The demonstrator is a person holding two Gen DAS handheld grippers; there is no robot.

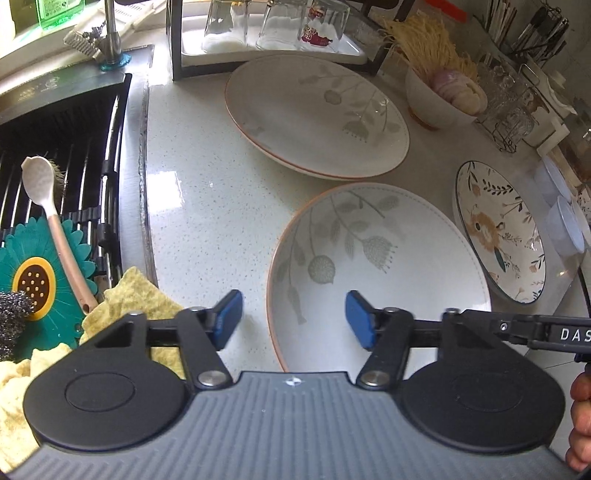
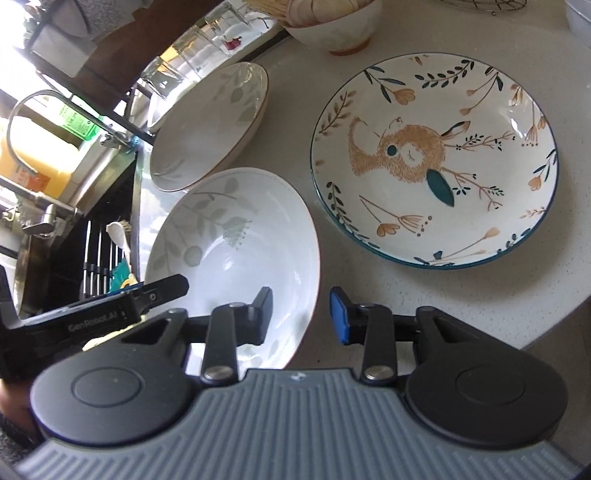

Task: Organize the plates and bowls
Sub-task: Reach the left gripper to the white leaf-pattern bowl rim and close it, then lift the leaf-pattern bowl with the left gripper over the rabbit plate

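Three dishes lie on the speckled counter. A near leaf-patterned plate (image 1: 380, 266) (image 2: 236, 251) sits just ahead of both grippers. A far leaf-patterned plate (image 1: 317, 114) (image 2: 210, 125) lies behind it. A fox-patterned plate with a blue rim (image 1: 498, 232) (image 2: 436, 162) lies to the right. My left gripper (image 1: 293, 319) is open, its jaws straddling the near plate's left rim. My right gripper (image 2: 301, 317) is open, its jaws straddling that plate's right rim. The left gripper's arm (image 2: 110, 306) shows in the right wrist view.
A sink with a black rack (image 1: 66, 155), brush, teal flower mat and yellow cloth (image 1: 129, 299) lies left. A tray of upturned glasses (image 1: 277, 26) stands at the back. A white bowl of food (image 1: 439, 96) and a wire rack of glassware (image 1: 517, 99) stand back right.
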